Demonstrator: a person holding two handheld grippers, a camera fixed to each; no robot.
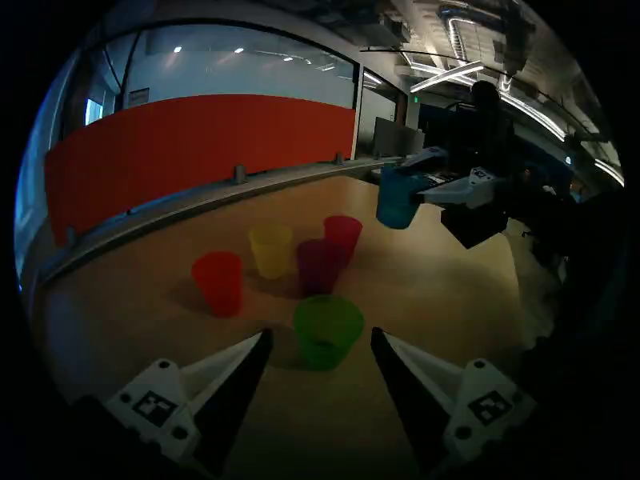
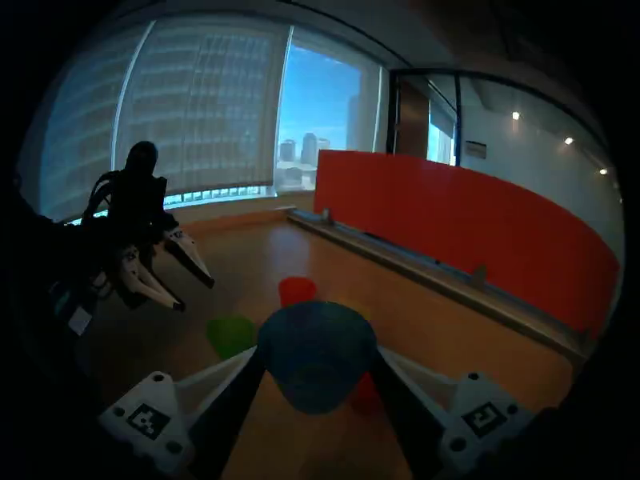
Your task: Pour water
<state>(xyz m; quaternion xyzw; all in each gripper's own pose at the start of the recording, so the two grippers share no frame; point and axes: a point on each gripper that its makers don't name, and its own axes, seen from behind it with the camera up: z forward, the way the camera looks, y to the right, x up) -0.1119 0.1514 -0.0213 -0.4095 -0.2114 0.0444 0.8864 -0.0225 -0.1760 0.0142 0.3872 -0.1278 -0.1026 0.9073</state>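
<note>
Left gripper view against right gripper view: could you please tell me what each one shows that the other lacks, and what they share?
Left gripper view: a yellow cup and a purple cup, standing on the table. Right gripper view: bright windows with a city skyline. Shared: the blue cup held in the right gripper, the green cup, the open left gripper and the orange partition.
</note>
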